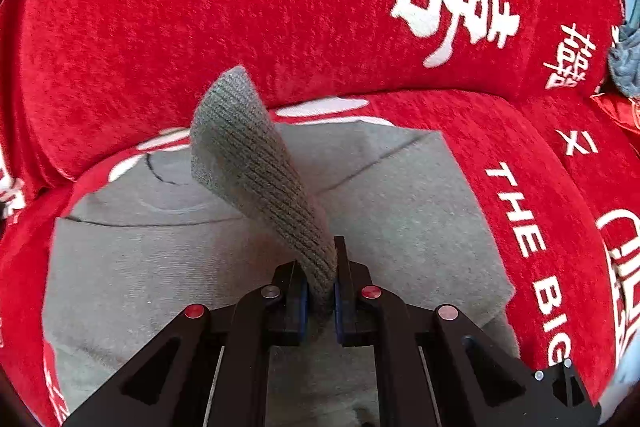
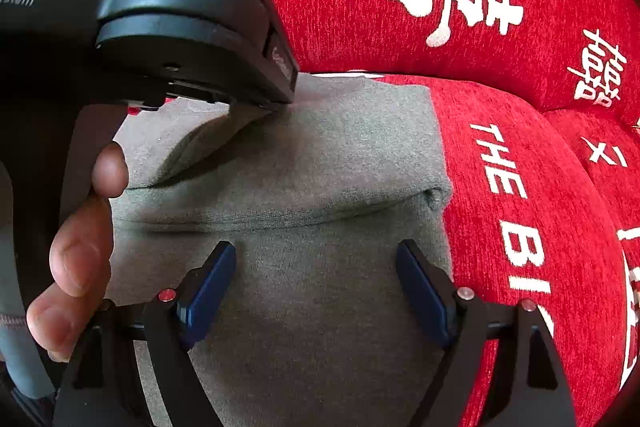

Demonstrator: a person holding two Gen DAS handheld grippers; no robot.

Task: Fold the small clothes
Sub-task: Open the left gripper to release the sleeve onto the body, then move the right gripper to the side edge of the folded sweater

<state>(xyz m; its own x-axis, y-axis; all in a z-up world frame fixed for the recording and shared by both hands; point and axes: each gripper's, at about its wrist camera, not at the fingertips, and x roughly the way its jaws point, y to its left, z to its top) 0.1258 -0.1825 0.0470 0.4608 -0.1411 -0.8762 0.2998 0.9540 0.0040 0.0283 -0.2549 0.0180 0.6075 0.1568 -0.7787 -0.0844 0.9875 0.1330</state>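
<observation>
Showing a grey garment spread flat on the seat of a red sofa cover printed with white characters and lettering, its far edge lying close to the crease where the seat meets the backrest and its right edge running parallel to the words printed along the seat. Left wrist view: the left gripper is clenched on a ribbed grey cuff, a coarser knit than the body of the garment; the cuff rises from between the blue pads and curls up and away toward the backrest, clear of the flat cloth below it. A curved seam crosses the garment to the left of the raised cuff, and a straight fold line runs off to the right of it. At the far right edge of the sofa lies a crumpled blue-grey cloth, well apart from the garment. Right wrist view: the right gripper is released, its two blue-padded fingers spread wide above the near part of the garment with nothing between them; a shallow crosswise fold lies just beyond the fingertips. At the left, a person's hand grips the black body of the other device, whose housing overhangs the garment's far left part.
</observation>
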